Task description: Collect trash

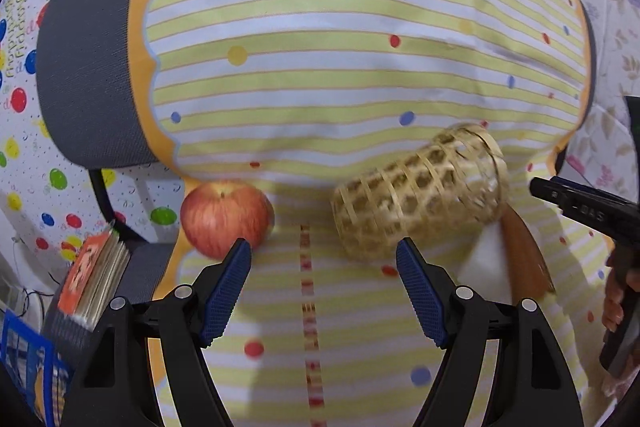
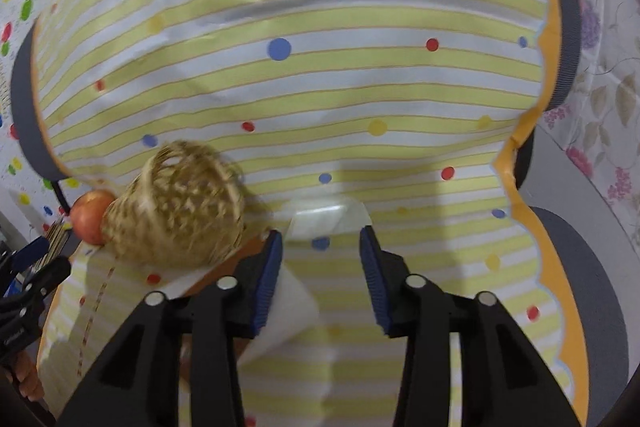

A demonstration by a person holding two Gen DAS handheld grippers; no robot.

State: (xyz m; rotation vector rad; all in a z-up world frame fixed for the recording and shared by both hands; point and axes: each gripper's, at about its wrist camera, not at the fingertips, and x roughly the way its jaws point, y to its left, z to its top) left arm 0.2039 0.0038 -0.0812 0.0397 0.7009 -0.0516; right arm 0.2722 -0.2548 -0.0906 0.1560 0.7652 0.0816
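A woven straw basket (image 1: 420, 199) lies on its side on the striped tablecloth, with a red apple (image 1: 226, 217) to its left. My left gripper (image 1: 324, 251) stands open just in front of both, nothing between its fingers. A white paper sheet (image 1: 488, 259) and a brown flat piece (image 1: 524, 255) lie right of the basket. In the right wrist view my right gripper (image 2: 320, 247) is open, and a clear plastic wrapper (image 2: 328, 219) lies just beyond its fingertips. The white paper (image 2: 288, 307) lies under its left finger, and the basket (image 2: 176, 203) and apple (image 2: 90, 215) are to the left.
A stack of books (image 1: 94, 279) sits beyond the table's left edge, near a grey chair (image 1: 88, 67). The other gripper (image 1: 580, 207), held by a hand, enters at the right edge. The cloth's orange scalloped border (image 2: 516, 147) marks the table's right edge.
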